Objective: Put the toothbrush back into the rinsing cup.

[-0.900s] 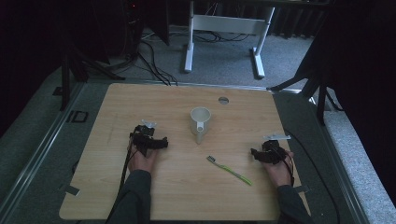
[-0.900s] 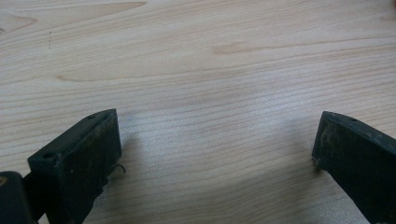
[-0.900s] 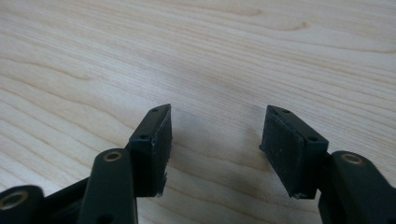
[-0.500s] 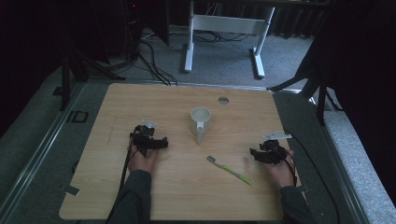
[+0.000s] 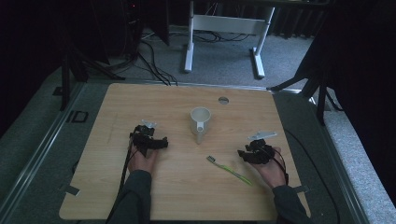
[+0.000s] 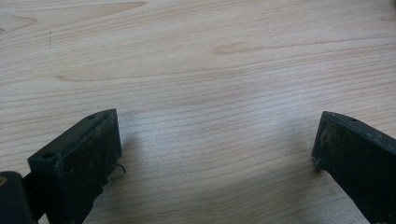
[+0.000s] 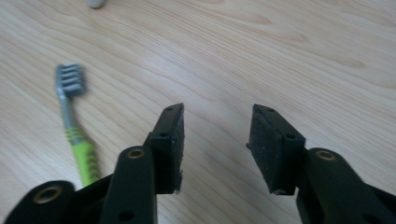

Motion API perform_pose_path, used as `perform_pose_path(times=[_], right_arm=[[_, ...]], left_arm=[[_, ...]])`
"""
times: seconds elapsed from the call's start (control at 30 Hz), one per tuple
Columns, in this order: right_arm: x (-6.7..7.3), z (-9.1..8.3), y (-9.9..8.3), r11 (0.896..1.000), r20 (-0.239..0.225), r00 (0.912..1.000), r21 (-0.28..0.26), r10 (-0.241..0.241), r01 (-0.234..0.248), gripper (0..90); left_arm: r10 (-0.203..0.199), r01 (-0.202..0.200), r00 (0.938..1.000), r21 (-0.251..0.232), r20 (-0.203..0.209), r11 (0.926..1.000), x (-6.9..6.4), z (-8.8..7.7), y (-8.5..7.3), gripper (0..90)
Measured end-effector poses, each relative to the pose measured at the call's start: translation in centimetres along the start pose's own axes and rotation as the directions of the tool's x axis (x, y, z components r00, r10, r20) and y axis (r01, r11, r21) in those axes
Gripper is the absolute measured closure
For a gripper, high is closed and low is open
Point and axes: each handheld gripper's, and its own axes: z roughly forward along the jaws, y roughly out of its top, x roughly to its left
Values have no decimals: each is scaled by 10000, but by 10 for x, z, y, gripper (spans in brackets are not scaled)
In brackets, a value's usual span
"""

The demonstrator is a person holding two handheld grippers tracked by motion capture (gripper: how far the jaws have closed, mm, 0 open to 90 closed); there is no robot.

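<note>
Closest, on the near right side of the cup (image 5: 200, 120): the right gripper (image 5: 243, 155), held low over the table (image 5: 140, 102). Stands about half open, with only bare wood between the jaws. Holds nothing.

Just beside it, a bit nearer the cup: the toothbrush (image 5: 229, 169). Lies flat on the wood, grey bristles toward the cup, green handle toward the person. Sits off to the side of the jaws, not between them, and does not touch them.

Looks like the very start of the job: going for the toothbrush, most likely to drop it in the cup. Not picked up yet. Needs a small slide sideways first, to get one jaw on each side of the green handle. Then needs to go down close to the wood and squeeze nearly shut, since the handle is so thin. Could slip away or spin if pinched near one end.

Over on the near left side of the cup: the left gripper (image 5: 156, 143), resting by the wood. Stands wide open and also holds nothing.

Farther on, in the middle of the table: the white cup, upright, handle turned toward the person. Looks empty inside.

Past the cup, near the far edge: a small round hole (image 5: 223, 100) in the tabletop.
</note>
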Motion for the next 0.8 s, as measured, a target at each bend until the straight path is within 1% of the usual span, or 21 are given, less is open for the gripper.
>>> perform_pose_path(times=[0.1, 0.33, 0.43, 0.57, 0.6, 0.67, 0.8], right_arm=[[6, 1, 6, 9998, 48, 9999, 132, -135, 134, 566], [17, 3, 18, 9957, 62, 9971, 537, -759, 754, 574], [20, 3, 24, 9938, -28, 9959, 637, -907, 907, 574], [22, 3, 28, 9924, -81, 9952, 750, -975, 978, 576], [24, 3, 31, 9897, -147, 9939, 905, -1097, 1106, 582], [25, 4, 32, 9890, -162, 9935, 947, -1125, 1135, 584], [30, 5, 38, 9795, -214, 9887, 1343, -1487, 1502, 597]], left_arm=[[-1, 1, 10000, 1, -2, 10000, 0, 0, 0, 16], [-11, 11, 10000, -9, 0, 10000, 0, 0, 0, 16], [-9, 9, 10000, -7, -1, 10000, 0, 0, 0, 16], [-8, 8, 10000, -10, 0, 10000, 0, 0, 0, 16], [-7, 7, 10000, -4, -2, 10000, 0, 0, 0, 16], [-11, 11, 10000, -4, -2, 10000, 0, 0, 0, 16], [-9, 9, 10000, -6, 1, 10000, 0, 0, 0, 16]])
